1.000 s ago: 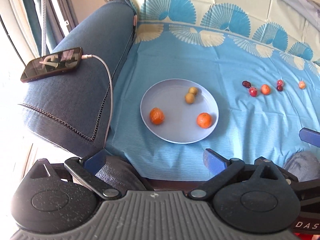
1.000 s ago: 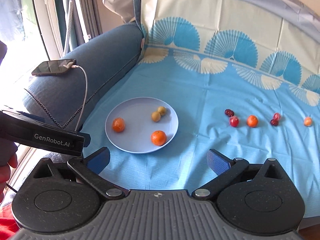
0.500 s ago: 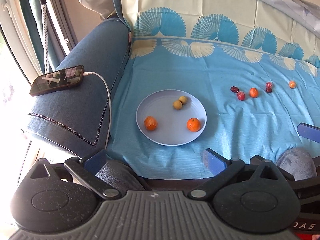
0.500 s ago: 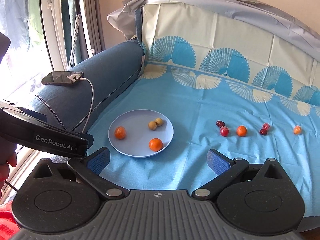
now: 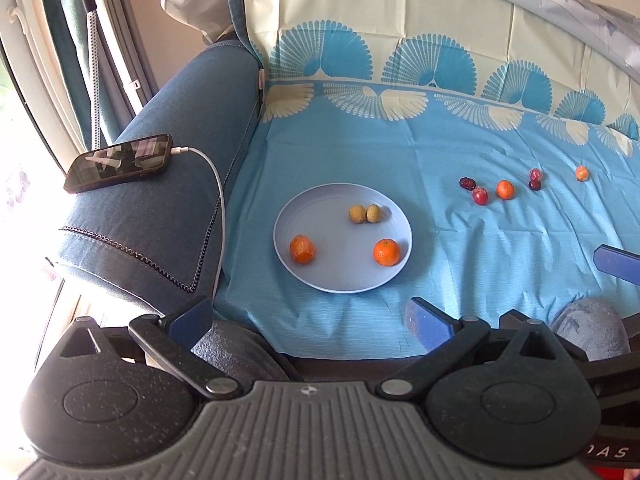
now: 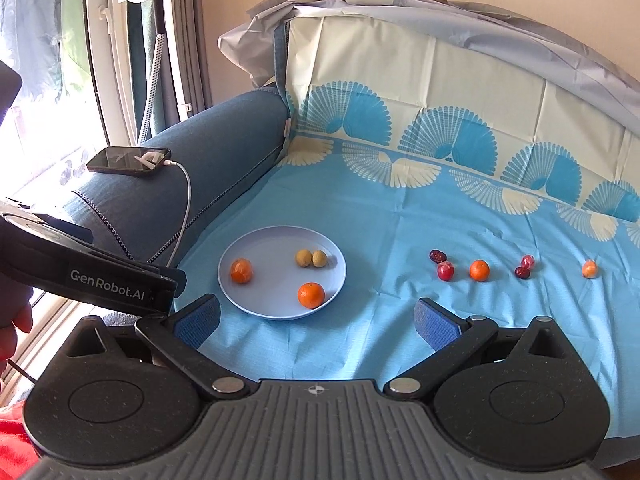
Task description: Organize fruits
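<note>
Both jaws wide, empty. Ahead of left gripper (image 5: 308, 318): plate (image 5: 320, 272) with two oranges, two small yellowish fruits. Beyond right gripper (image 6: 318, 320), up and right: loose fruits (image 6: 479, 270) on the sheet; dark ones too small to identify. Left gripper's body cut off at right-wrist view's left edge.

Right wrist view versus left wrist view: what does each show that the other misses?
Only the right wrist view shows the left gripper's body with its printed label, and a white stand by the window. Only the left wrist view shows grey fabric at the sofa's front edge. Both show the plate holding four fruits, six loose fruits on the blue cloth, and the phone charging on the armrest.
</note>
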Demonstrator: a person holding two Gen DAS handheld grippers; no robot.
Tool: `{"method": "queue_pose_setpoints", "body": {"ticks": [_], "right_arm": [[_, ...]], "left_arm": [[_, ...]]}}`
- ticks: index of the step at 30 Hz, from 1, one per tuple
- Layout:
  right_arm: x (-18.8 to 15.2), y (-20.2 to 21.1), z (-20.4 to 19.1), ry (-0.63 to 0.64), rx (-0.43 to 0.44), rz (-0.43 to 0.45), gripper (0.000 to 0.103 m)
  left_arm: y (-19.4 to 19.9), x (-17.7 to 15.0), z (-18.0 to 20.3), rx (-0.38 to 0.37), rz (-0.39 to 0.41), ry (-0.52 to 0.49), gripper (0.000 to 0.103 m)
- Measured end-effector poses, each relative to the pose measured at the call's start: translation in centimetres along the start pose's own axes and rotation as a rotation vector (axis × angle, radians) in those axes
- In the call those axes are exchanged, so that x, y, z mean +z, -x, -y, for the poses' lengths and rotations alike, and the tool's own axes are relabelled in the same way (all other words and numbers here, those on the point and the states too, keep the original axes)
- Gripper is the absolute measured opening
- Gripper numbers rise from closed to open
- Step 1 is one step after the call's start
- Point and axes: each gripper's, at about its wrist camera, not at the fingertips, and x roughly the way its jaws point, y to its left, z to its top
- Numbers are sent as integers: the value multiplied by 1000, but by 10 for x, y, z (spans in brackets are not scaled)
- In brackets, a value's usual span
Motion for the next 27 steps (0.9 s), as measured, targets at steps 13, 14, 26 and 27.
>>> {"method": "queue_pose_setpoints", "body": {"ticks": [13,14,26,27], "right_arm": [[-1,-5,2,-10,6,-19,102],[-2,-7,3,-12,8,-22,102],[-7,-22,11,-46,24,-54,102],[-8,-23,12,-50,24,-57,102]], "left_arm": [[-5,0,-1,0,-18,-3,103],[-6,0,0,0,-22,-4,103],[-24,0,8,9,-68,-25,103],[-26,1,9,10,-72,-29,103]]}}
